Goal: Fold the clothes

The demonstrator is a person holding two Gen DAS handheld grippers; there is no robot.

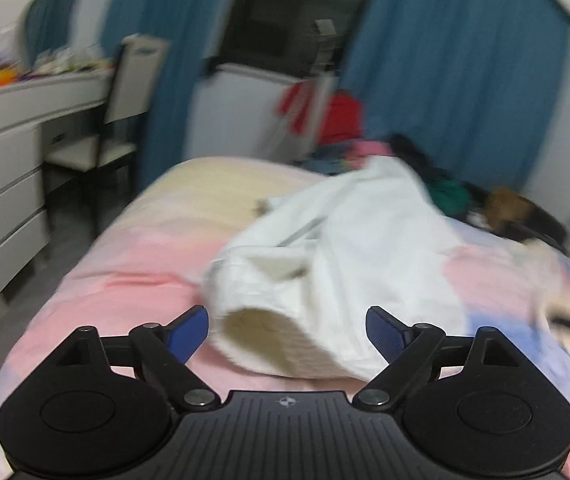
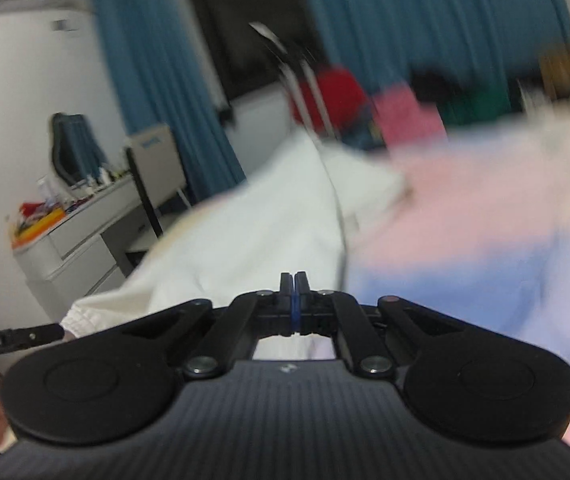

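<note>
The white garment (image 1: 349,256) is lying crumpled on the bed (image 1: 137,240), stretched roughly from the near edge toward the far right corner. It has a ribbed cuff or hem opening (image 1: 269,344) facing the left wrist camera, sitting right between the fingers of the left gripper (image 1: 287,334). That gripper is spread wide, blue pads (image 1: 189,332) well apart, nothing pinched.

The right gripper (image 2: 295,300) has its fingers pressed together. From the right wrist view the white fabric (image 2: 253,232) is directly ahead of and under the tips, but everything is motion-blurred, so I can't tell if any cloth is actually caught between them. The other gripper's tip (image 2: 17,338) pokes in at the lower left of that view, beside an elastic edge of the garment.

The bedsheet is pastel, pink with pale yellow and blue patches. Behind the garment there's a heap of mixed clothes (image 1: 401,156), red, pink, green and dark ones. Further out: blue curtains (image 1: 457,72), a dark window between them, a white dresser (image 1: 9,152) with clutter on top, and a chair (image 1: 113,120) beside it.
</note>
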